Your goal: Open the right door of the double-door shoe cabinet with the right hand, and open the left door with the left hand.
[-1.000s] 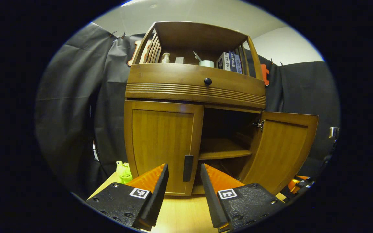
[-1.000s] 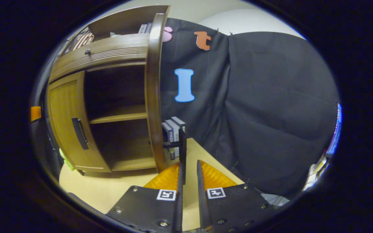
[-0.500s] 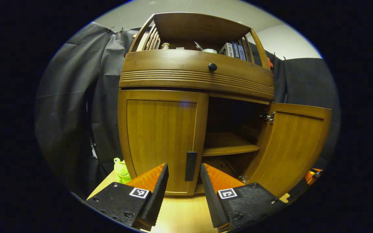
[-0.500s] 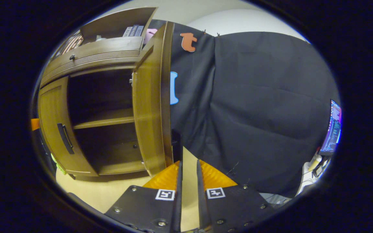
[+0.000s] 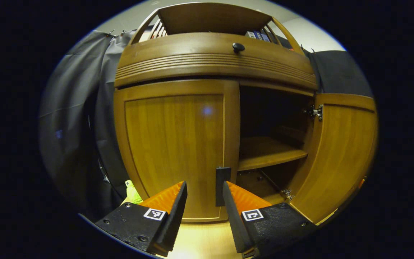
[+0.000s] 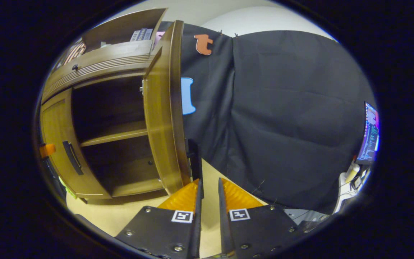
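Left gripper [image 5: 204, 187] gapes at the closed left door's handle [image 5: 222, 186] (green toy [image 5: 132, 192] beside cabinet).

No readable text or labels

passage: right half of the brown wooden double-door cabinet [image 5: 214, 64] gapes, room above and below its wooden shelf [image 5: 268, 154] | obstacle: closed brown left door [image 5: 174, 144] with black bar handle [image 5: 222, 186] | swung-out right door [image 6: 162, 108] blocks that side | light tabletop [image 6: 120, 212] bare at the front edge

Recording booth: black cloth wall [image 6: 293, 108], wooden cabinet [image 5: 210, 64], monitor [image 6: 370, 133] alongside.
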Available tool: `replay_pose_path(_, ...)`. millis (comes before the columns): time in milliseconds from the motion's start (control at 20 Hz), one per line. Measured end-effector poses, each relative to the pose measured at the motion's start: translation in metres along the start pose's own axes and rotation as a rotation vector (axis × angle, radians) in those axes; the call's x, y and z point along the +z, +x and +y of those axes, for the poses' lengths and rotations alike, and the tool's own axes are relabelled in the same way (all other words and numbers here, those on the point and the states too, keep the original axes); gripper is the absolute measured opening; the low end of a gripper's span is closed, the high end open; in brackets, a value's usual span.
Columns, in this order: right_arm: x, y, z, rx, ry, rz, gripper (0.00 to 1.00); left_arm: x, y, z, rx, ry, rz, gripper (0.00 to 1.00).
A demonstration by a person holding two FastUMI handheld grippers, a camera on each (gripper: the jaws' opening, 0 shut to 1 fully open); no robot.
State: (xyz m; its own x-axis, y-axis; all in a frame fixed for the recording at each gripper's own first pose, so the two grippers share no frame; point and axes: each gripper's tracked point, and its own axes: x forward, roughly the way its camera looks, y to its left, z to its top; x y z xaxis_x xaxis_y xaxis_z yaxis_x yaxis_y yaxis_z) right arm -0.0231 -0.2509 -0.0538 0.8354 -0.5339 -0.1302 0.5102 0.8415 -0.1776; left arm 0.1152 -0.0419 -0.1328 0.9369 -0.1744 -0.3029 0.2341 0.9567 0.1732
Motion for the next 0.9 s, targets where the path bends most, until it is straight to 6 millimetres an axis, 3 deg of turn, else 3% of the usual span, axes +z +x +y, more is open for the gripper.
replay_pose_path(550, 0.014, 0.005, -0.007, -0.051, 0.022, -0.034, 0.25, -0.029, 0.063, -0.021, -0.004, -0.015, 0.094, 0.63)
replay_pose_path(900, 0.015, 0.006, -0.008, -0.046, 0.012, -0.031, 0.25, -0.035, 0.081, -0.02, 0.029, -0.047, 0.094, 0.53)
